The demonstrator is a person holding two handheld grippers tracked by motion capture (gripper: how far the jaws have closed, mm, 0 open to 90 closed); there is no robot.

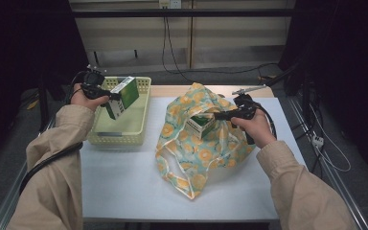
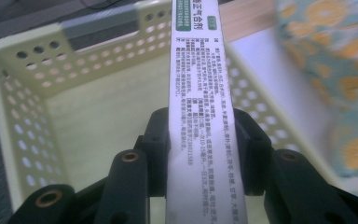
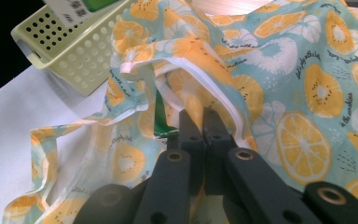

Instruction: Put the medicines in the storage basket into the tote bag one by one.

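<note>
Your left gripper (image 1: 109, 96) has its jaws clamped on the narrow sides of a green-and-white box (image 1: 123, 97), held tilted above the basket (image 1: 139, 125). Your right gripper (image 1: 219, 115) has its jaws pinched tight on the bag (image 1: 206, 153) rim, beside a second box (image 1: 200, 125) inside it on the counter (image 1: 124, 182).

Small Chinese print on white side of box (image 2: 200, 93), cursive lettering on citrus-print bag (image 3: 307, 65), illegible
</note>
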